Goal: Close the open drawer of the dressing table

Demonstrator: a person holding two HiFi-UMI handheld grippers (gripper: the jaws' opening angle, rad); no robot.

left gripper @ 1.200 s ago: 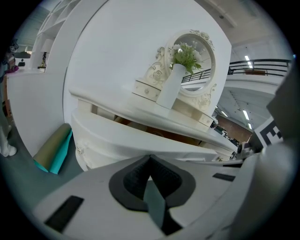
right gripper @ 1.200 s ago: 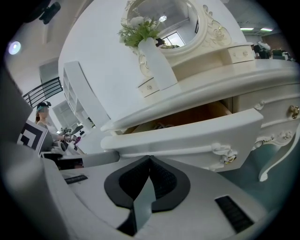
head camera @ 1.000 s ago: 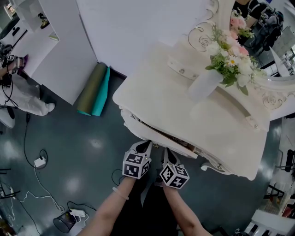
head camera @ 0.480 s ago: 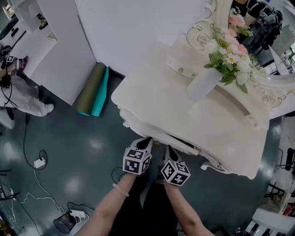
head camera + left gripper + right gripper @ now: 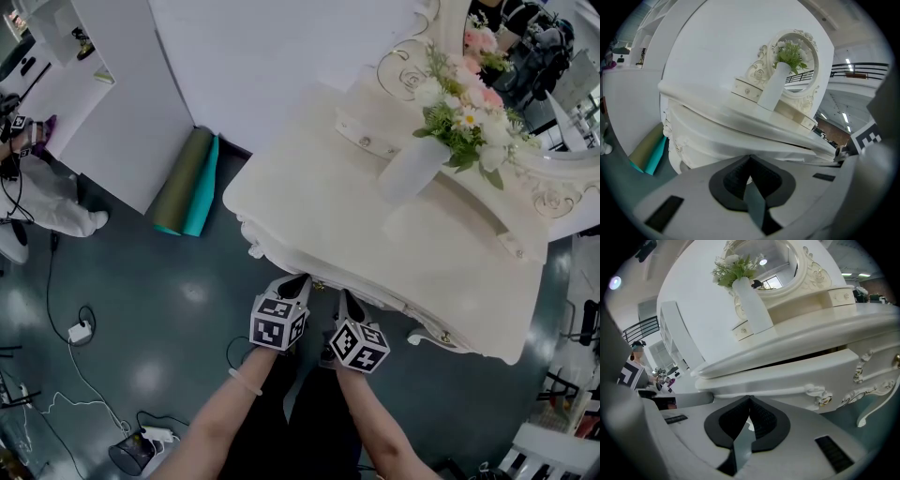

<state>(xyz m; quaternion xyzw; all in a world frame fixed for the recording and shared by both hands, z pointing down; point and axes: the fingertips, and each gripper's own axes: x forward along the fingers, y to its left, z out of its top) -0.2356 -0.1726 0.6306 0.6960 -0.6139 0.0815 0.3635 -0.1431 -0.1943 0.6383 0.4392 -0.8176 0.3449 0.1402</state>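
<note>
Under front edge of dressing table (image 5: 375, 234): drawer (image 5: 787, 376) almost flush, thin dark gap above. Left gripper (image 5: 296, 281) and right gripper (image 5: 344, 300) both clenched, empty, tips at drawer front. Likely rigid wood, easy slide. Push plain face at 2 points, avoid delicate scrollwork (image 5: 818, 393).
</note>
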